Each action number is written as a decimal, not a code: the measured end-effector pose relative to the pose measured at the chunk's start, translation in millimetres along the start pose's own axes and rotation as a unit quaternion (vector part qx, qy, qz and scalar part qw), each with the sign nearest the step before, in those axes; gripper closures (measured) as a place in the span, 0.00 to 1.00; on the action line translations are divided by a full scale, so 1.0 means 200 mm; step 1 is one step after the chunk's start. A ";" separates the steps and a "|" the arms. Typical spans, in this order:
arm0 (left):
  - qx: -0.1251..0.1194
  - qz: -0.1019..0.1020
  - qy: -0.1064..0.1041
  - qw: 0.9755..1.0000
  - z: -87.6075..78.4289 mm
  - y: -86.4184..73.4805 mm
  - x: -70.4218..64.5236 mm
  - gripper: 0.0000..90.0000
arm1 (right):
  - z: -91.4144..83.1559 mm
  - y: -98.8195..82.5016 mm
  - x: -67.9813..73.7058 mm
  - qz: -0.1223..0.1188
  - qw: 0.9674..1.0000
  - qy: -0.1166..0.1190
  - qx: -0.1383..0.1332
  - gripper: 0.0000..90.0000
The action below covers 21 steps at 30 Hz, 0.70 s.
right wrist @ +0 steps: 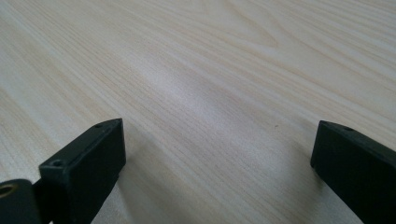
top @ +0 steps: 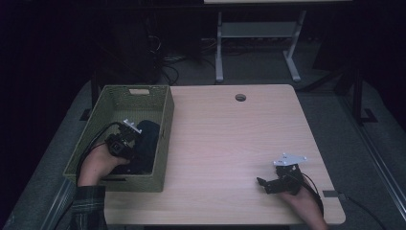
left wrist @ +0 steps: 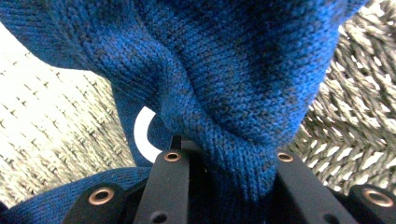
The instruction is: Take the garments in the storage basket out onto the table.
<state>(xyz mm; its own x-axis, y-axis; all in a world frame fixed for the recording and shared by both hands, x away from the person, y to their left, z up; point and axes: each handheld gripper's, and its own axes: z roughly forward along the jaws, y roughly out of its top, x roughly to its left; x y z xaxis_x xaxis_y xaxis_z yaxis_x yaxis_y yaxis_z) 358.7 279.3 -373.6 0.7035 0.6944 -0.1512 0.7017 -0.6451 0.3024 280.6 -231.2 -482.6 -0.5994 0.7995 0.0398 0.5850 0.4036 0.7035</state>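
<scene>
A blue knitted garment (left wrist: 233, 70) lies inside a green woven basket (top: 136, 87) at the table's left edge; from above the garment (top: 149, 135) looks dark. My left gripper (top: 135, 137) reaches down into the basket. In the left gripper view a thick fold of the knit is bunched and pinched between the two black jaws of that gripper (left wrist: 229, 158). My right gripper (top: 266, 182) rests low over the bare wooden table (top: 230, 134) near the front right. Its jaws stand wide apart with only tabletop between them (right wrist: 219, 135).
The basket's woven wall (left wrist: 355, 116) rises close behind the garment. A round cable hole (top: 240, 97) sits near the table's far edge. A white desk frame (top: 219, 48) and cables stand on the floor beyond the table.
</scene>
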 end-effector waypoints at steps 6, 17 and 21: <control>-0.010 -0.007 0.000 1.000 -0.06 -0.01 0.00 0.86 | 0.00 0.00 0.00 0.000 1.000 0.000 0.000 0.03; -0.014 -0.010 0.003 1.000 -0.16 0.00 0.01 0.86 | 0.00 0.00 0.00 0.000 1.000 0.000 -0.001 0.03; -0.017 -0.015 0.005 1.000 -0.20 0.01 0.01 0.86 | 0.00 0.00 0.00 0.000 1.000 0.000 -0.001 0.03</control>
<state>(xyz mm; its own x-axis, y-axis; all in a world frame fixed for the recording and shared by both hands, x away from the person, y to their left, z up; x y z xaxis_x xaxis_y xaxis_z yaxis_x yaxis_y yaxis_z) 356.9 292.0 -335.8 0.6811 0.7165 -0.1508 0.7178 -0.6130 0.3301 280.6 -231.2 -482.7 -0.5991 0.7997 0.0400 0.5845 0.4027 0.7044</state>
